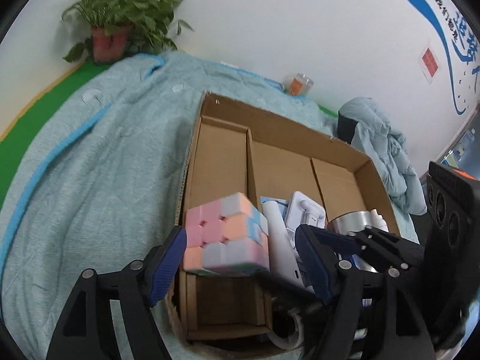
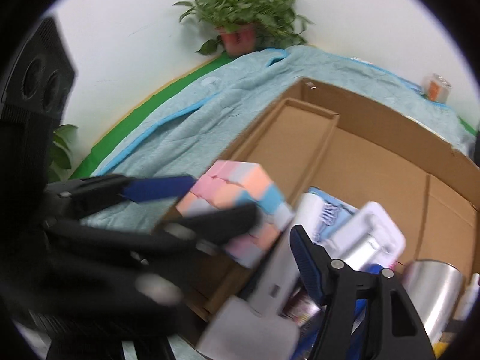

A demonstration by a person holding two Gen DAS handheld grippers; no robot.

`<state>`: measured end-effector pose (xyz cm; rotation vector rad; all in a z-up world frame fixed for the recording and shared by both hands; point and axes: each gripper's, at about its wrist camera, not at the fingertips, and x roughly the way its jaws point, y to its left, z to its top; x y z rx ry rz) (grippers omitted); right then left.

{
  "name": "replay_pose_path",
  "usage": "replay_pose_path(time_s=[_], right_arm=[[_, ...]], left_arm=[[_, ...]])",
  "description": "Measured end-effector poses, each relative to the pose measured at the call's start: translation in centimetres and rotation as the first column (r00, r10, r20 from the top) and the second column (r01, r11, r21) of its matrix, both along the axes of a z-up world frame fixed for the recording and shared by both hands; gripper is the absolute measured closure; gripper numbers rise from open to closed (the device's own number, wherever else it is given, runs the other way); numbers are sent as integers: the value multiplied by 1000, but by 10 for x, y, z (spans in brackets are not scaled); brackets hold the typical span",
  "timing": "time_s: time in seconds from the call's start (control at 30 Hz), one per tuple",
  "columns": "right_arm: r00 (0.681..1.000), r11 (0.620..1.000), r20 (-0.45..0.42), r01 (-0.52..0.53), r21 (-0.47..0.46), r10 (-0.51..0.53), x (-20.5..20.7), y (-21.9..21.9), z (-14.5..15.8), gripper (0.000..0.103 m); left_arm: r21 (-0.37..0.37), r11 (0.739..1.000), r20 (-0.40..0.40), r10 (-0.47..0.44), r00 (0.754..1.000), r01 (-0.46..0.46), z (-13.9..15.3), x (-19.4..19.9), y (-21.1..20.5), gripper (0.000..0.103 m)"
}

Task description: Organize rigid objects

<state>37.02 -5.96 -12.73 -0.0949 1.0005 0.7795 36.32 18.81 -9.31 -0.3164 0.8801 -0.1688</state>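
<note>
A pastel puzzle cube (image 1: pixel 225 235) hangs over the left compartment of a cardboard box (image 1: pixel 279 120). My left gripper (image 1: pixel 240 267) has wide jaws; only its left blue pad (image 1: pixel 166 265) touches the cube, the right pad stands apart. In the right wrist view the cube (image 2: pixel 237 207) sits beside the left gripper's blue finger (image 2: pixel 159 190). My right gripper (image 2: pixel 255 258) stands over the box's cluttered middle compartment; only one blue finger (image 2: pixel 309 262) shows clearly, next to a white foam piece (image 2: pixel 249 330).
The box holds a white tube (image 1: pixel 279 234), a white tray (image 1: pixel 303 213), a silver tin (image 1: pixel 351 220) and small bottles. A teal blanket (image 1: pixel 90 165) covers the surface. A potted plant (image 1: pixel 111 39) and a small jar (image 1: pixel 297 84) stand by the wall.
</note>
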Motion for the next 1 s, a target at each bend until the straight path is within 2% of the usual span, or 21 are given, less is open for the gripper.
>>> replay_pose_path(time_s=[0.07, 0.1, 0.13, 0.2, 0.27, 0.47, 0.6, 0.7, 0.8, 1.0], right_arm=[[998, 998, 33, 50, 33, -51, -12, -25, 8, 34], [996, 996, 52, 75, 51, -78, -21, -38, 12, 30], [991, 992, 75, 111, 59, -115, -32, -53, 16, 25], [974, 983, 135, 174, 59, -181, -59, -82, 20, 23], [950, 968, 187, 244, 55, -250, -90, -112, 18, 22], [894, 915, 216, 403, -7, -392, -154, -169, -5, 21], [864, 886, 242, 462, -35, -441, -178, -189, -2, 21], [858, 883, 259, 469, -37, -444, -190, -200, 3, 21], [850, 881, 278, 473, -28, -448, -201, -206, 10, 21], [841, 879, 305, 476, -24, -447, -212, -214, 20, 21]], left_arm=[[62, 998, 57, -1, 998, -2, 12, -22, -8, 22], [118, 993, 97, 6, 995, -17, 19, -38, -15, 19], [166, 985, 129, 14, 992, -36, 23, -52, -23, 10], [253, 963, 211, 37, 977, -92, 29, -86, -42, 1], [284, 953, 261, 33, 965, -109, 31, -118, -61, 1], [299, 948, 316, 11, 949, -111, 22, -196, -129, 1], [315, 946, 326, -35, 945, -74, 22, -220, -170, 1], [326, 944, 337, -59, 940, -58, 30, -232, -192, 1], [303, 951, 343, -49, 938, -61, 37, -244, -203, 1], [284, 956, 344, -26, 939, -78, 43, -256, -206, 1]])
